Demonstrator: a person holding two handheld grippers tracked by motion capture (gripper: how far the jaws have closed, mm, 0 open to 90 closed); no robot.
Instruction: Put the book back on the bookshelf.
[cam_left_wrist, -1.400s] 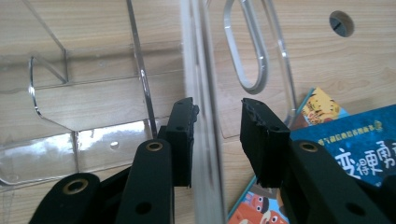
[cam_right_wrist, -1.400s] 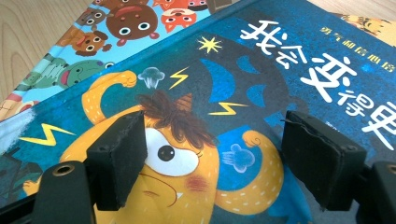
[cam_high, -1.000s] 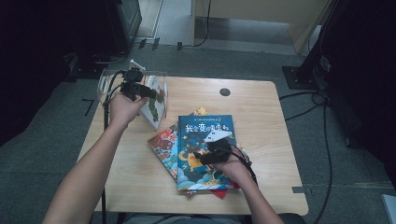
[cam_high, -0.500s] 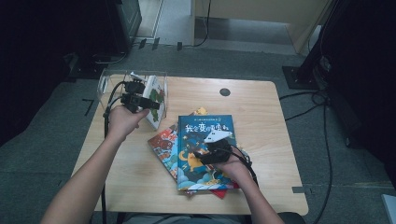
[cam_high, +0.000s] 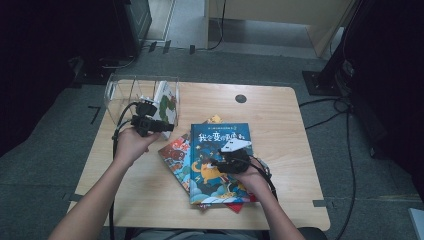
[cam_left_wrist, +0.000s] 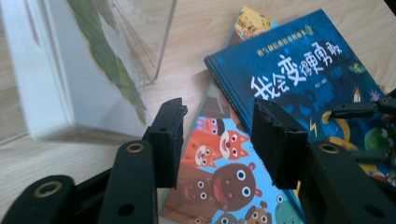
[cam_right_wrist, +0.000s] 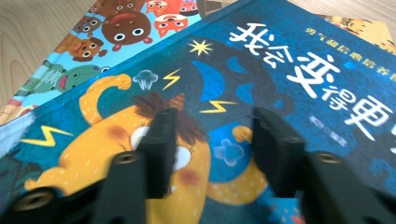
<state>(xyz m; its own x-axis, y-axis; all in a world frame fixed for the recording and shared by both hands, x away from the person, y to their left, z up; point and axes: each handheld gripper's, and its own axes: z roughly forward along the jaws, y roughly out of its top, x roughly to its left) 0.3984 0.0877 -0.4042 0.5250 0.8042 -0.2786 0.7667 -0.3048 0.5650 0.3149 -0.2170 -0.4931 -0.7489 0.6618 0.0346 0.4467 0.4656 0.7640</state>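
Left gripper (cam_left_wrist: 217, 133) parted, empty, beside clear acrylic rack (cam_high: 120, 90) holding white leaf-cover book (cam_high: 165, 102); right gripper (cam_right_wrist: 210, 140) parted above blue hardcover picture book (cam_high: 220, 160).

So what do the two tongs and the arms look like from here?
Both tongs are black: the left tongs and right tongs each have two blocky jaws on arms with brass-coloured rivets. A black cable trails from the left one; a grey three-cornered plate tops the right. The forearms show no sleeves.

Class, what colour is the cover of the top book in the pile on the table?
The top book is dark blue, clearest in the right gripper view.
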